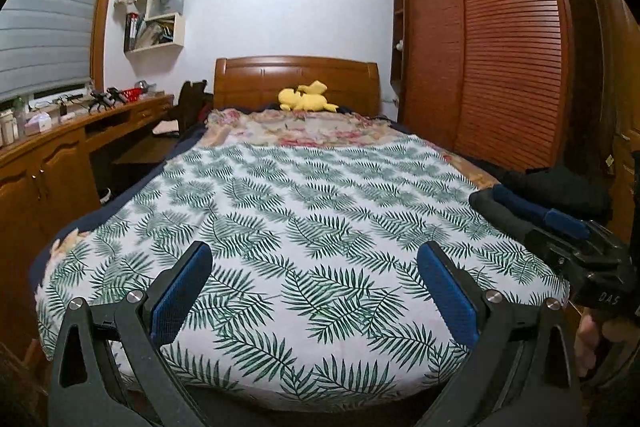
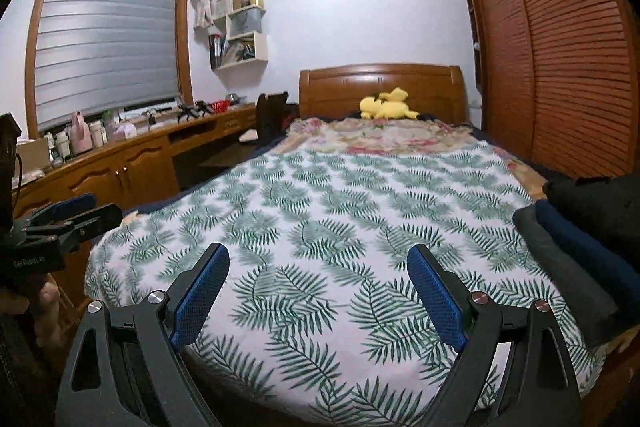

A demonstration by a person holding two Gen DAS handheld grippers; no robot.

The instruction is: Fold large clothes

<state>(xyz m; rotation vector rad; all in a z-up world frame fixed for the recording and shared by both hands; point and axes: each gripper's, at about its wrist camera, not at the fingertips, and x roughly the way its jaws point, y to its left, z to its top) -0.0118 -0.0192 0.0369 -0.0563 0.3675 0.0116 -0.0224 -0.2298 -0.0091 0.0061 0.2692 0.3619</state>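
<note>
The bed [image 1: 304,195] is covered by a white sheet with green leaf print [image 2: 340,211]. My left gripper [image 1: 316,267] hovers open over the sheet's near end with nothing between its blue pads [image 1: 180,299]. My right gripper [image 2: 318,255] is also open and empty above the sheet. Each gripper shows at the edge of the other's view: the right gripper [image 1: 486,195] and the left gripper [image 2: 102,207]. On the bed's right edge lies a stack of dark clothes: a grey piece [image 2: 560,267], a navy piece [image 2: 588,247] and black cloth [image 2: 592,195], also seen as black cloth [image 1: 560,179].
A floral blanket [image 1: 304,129] and a yellow plush toy [image 1: 306,99] lie by the wooden headboard [image 1: 296,75]. A long wooden desk [image 2: 132,155] with clutter runs along the left wall. Slatted wardrobe doors [image 1: 500,47] stand close on the right.
</note>
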